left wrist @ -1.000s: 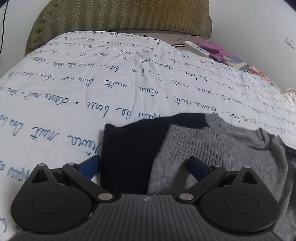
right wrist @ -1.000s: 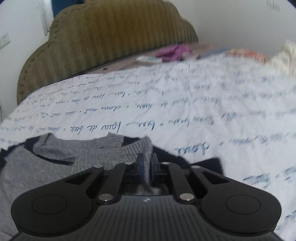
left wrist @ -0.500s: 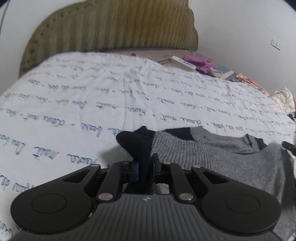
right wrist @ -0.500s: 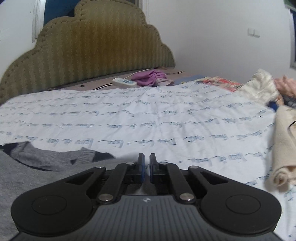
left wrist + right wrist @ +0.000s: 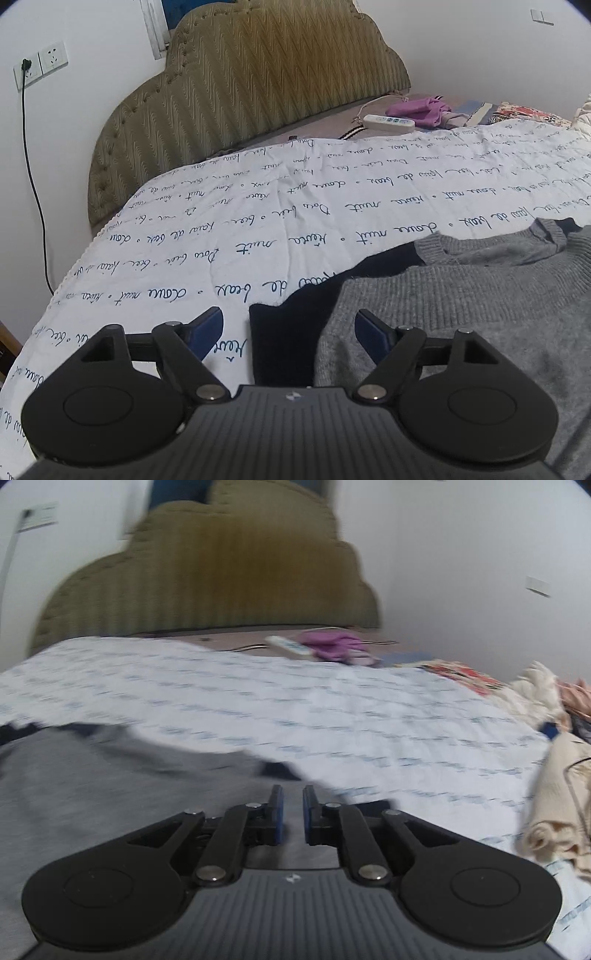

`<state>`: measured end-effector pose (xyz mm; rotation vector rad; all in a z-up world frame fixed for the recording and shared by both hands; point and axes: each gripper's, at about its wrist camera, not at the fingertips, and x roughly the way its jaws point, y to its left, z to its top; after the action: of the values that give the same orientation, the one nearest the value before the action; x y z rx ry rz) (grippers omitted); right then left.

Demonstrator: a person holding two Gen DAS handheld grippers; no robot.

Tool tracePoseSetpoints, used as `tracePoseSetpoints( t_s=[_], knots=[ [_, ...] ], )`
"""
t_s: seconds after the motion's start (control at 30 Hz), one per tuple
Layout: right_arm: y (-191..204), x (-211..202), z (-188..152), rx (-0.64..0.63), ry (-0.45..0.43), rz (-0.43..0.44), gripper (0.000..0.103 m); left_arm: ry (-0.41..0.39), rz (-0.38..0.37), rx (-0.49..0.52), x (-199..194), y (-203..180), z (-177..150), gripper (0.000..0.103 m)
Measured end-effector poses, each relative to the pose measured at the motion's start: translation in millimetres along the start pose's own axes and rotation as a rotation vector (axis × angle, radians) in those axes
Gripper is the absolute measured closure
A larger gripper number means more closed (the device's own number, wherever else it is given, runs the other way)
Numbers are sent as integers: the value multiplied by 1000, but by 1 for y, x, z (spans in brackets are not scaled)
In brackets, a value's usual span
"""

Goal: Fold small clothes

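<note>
On the bed, looking through the left wrist camera, the left hand-held gripper is spread wide with nothing between its blue pads, hovering right over the near-left edge of the sweater. That sweater is grey knit with a dark navy part sticking out from under the grey on its left side, and it lies flat on the white bedspread with the blue handwriting print. Neck opening sits at the far edge toward the headboard, so I'd say the long axis runs from the camera up toward the headboard, collar end away. My guess is it's laid flat like that so the sides can be folded in, and the wide jaws look ready to take the navy edge. Over on the right wrist camera, everything's pretty motion-blurred, but the right hand-held gripper has only a narrow gap between its pads, with grey fabric showing behind that gap; can't tell whether it's actually pinching any cloth. Grey sweater fills the lower left of that view, and a cream-coloured bundle of cloth sits off on the right side of the bed.
</note>
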<state>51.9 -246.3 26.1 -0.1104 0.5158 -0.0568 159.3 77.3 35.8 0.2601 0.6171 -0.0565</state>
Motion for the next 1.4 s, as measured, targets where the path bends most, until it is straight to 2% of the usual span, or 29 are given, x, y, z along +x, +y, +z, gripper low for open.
tracePoseSetpoints(
  t_s=[0.03,0.07,0.13,0.33,0.5,0.57,0.77,0.87,1.0,1.1,1.23,1.33,1.4],
  knots=[
    [10,-5,-2,-6,9,26,76,3,4,2,-2,-1,-1,21],
    [19,-9,-5,-10,20,54,59,6,8,4,-4,-1,-2,21],
    [35,-20,-10,-7,18,102,40,6,4,3,-6,-1,-4,17],
    [83,-51,-19,-44,15,200,38,14,-17,-17,-12,7,-9,15],
    [121,-75,-24,-106,-3,237,37,11,-24,-23,-15,11,-9,13],
    [133,-82,-27,-131,-7,251,33,12,-32,-30,-16,13,-9,12],
    [163,-95,-35,-217,-8,284,31,21,-60,-41,-17,19,-11,6],
    [172,-99,-39,-219,10,306,25,30,-89,-64,-16,26,-12,4],
    [180,-103,-43,-224,23,314,24,46,-125,-115,-16,38,-13,0],
    [187,-107,-48,-244,31,343,24,74,-170,-188,-12,54,-12,0],
    [208,-117,-63,-329,29,310,24,151,-269,-318,-3,80,-12,0],
    [226,-123,-75,-424,10,285,24,189,-338,-338,5,92,-12,1],
    [239,-124,-82,-484,2,265,24,255,-444,-369,18,97,-14,1]
  ],
)
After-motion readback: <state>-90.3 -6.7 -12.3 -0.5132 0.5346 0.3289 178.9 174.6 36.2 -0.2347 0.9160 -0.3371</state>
